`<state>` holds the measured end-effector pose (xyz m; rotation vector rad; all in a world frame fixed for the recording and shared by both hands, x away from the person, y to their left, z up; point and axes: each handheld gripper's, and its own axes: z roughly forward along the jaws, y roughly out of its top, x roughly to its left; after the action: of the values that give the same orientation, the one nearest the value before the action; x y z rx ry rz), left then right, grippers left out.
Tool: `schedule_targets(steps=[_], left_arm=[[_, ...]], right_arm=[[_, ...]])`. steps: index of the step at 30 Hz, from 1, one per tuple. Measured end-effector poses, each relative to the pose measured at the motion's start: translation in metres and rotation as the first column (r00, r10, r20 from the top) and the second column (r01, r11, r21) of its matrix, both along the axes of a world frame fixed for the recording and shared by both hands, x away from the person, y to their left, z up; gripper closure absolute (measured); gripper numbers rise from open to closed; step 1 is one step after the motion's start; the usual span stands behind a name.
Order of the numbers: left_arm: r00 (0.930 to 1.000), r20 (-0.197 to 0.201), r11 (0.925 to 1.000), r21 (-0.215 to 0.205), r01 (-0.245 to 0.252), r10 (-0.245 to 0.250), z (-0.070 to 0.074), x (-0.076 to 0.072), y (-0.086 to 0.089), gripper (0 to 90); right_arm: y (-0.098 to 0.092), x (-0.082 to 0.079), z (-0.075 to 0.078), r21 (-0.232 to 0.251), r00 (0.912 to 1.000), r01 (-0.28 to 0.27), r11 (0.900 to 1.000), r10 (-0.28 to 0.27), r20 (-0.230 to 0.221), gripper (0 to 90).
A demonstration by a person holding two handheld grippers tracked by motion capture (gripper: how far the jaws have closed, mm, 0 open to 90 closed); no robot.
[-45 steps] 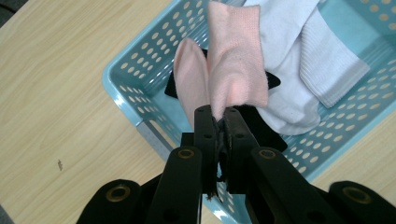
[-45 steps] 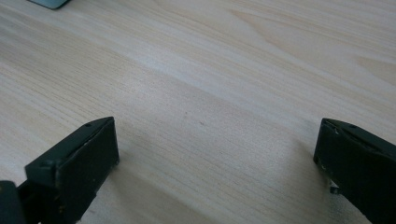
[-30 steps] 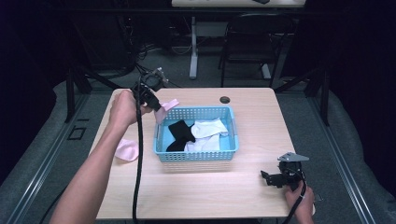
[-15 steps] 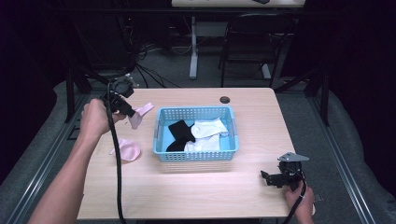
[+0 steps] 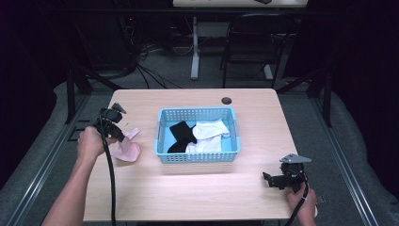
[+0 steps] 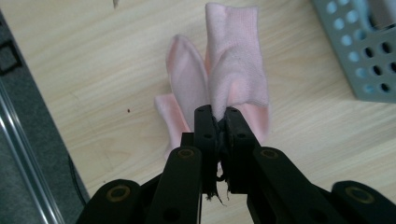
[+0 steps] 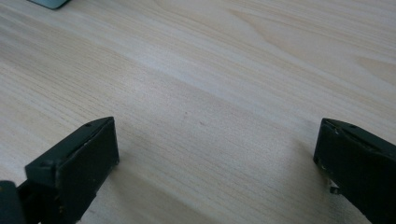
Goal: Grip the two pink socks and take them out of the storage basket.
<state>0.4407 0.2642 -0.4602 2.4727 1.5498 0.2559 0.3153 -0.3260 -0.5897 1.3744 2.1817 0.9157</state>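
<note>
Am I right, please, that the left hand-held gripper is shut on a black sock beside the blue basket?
Not quite: the sock is pink, not black. The left gripper view shows the left hand-held gripper shut on the pink sock, beside the blue basket.

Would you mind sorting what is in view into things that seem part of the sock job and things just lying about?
Part of the job:
- left gripper, shut on a pink sock
- second pink sock on the table
- blue basket holding a black sock and white socks

Lying about:
- right gripper, open, idle
- black chair
</note>
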Motion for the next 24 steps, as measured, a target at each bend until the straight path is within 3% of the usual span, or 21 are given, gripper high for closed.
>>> schedule_targets(steps=[1,3,5,6,8,9,10,13,15,16,24], left_arm=[[0.9997,-0.019,0.9998,-0.012,-0.018,0.018,-0.010,0.001,0.003,85.9],[0.9994,-0.024,0.9997,-0.010,-0.023,0.023,-0.016,0.002,0.005,85.8],[0.9986,-0.033,0.9982,-0.041,-0.044,0.042,-0.022,0.002,0.009,84.3],[0.9983,-0.033,0.9982,-0.033,-0.050,0.049,-0.024,0.001,0.011,81.0],[0.9979,-0.033,0.9974,-0.043,-0.057,0.056,-0.025,0.001,0.012,68.5],[0.9975,-0.029,0.9971,-0.038,-0.066,0.065,-0.025,0.000,0.013,68.5],[0.9968,-0.015,0.9960,-0.041,-0.080,0.079,-0.023,-0.003,0.015,48.5],[0.9953,0.012,0.9941,-0.051,-0.096,0.096,-0.018,-0.012,0.018,31.1],[0.9946,0.032,0.9942,-0.046,-0.097,0.099,-0.016,-0.017,0.019,27.9],[0.9942,0.048,0.9943,-0.052,-0.093,0.096,-0.014,-0.024,0.021,15.5],[0.9919,0.076,0.9936,-0.058,-0.097,0.101,-0.013,-0.048,0.028,0.3]], right_arm=[[0.000,0.000,0.000,0.000,1.0000,0.000,1.000,0.000,0.000,0.0],[0.000,0.000,0.000,0.000,1.0000,0.000,1.000,0.000,0.000,0.0],[0.000,0.000,0.000,0.000,1.0000,0.000,1.000,0.000,0.000,0.0],[0.000,0.000,0.000,0.000,1.0000,0.000,1.000,0.000,0.000,0.0],[0.000,0.000,0.000,0.000,1.0000,0.000,1.000,0.000,0.000,0.0],[0.000,0.000,0.000,0.000,1.0000,0.000,1.000,0.000,0.000,0.0],[0.000,0.000,0.000,0.000,1.0000,0.000,1.000,0.000,0.000,0.0],[0.000,0.000,0.000,0.000,1.0000,0.000,1.000,0.000,0.000,0.0],[0.000,0.000,0.000,0.000,1.0000,0.000,1.000,0.000,0.000,0.0],[0.000,0.000,0.000,-0.001,1.0000,0.000,1.000,0.000,0.000,0.0],[0.000,0.000,0.000,0.000,1.0000,0.000,1.000,0.000,0.000,0.0]])
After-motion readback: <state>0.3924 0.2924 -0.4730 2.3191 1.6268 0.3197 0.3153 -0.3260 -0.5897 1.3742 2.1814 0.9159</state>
